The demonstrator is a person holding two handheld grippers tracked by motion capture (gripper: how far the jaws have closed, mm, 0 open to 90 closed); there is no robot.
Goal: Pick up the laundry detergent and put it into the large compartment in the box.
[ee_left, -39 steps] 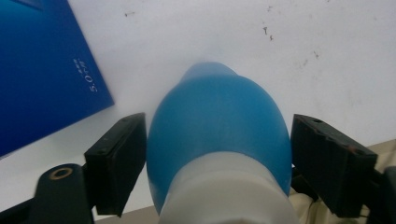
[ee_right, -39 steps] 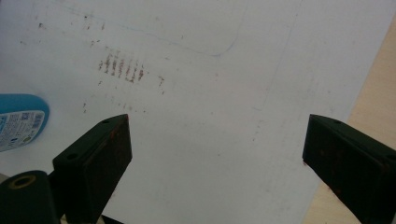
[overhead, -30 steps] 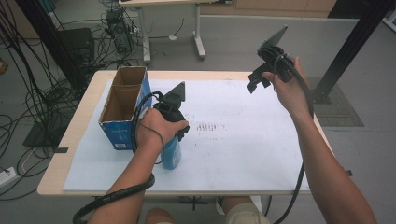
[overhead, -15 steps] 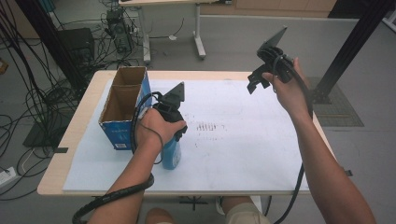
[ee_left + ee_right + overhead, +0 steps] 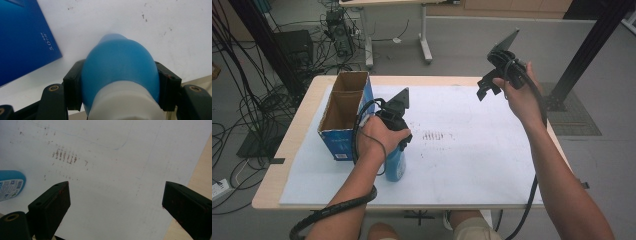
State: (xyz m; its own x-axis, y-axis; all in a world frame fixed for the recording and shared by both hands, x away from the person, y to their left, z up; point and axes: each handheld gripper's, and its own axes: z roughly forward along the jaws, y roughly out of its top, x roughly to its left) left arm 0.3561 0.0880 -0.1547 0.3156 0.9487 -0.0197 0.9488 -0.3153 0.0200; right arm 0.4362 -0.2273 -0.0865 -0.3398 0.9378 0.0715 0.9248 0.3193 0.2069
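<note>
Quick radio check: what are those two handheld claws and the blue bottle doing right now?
Left gripper fingers just closed on blue bottle, standing on white sheet. Right gripper open, raised over the sheet, holding nothing. Cardboard box close beside bottle.

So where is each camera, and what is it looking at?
High view: above the person's side, looking down at the table; both forearms, left gripper and right gripper show.
Left gripper view: rides the left gripper, looking down its jaws, shut on the blue bottle.
Right gripper view: rides the right gripper, looking down at the white sheet between open jaws.
Shared: all show the bottle.
</note>
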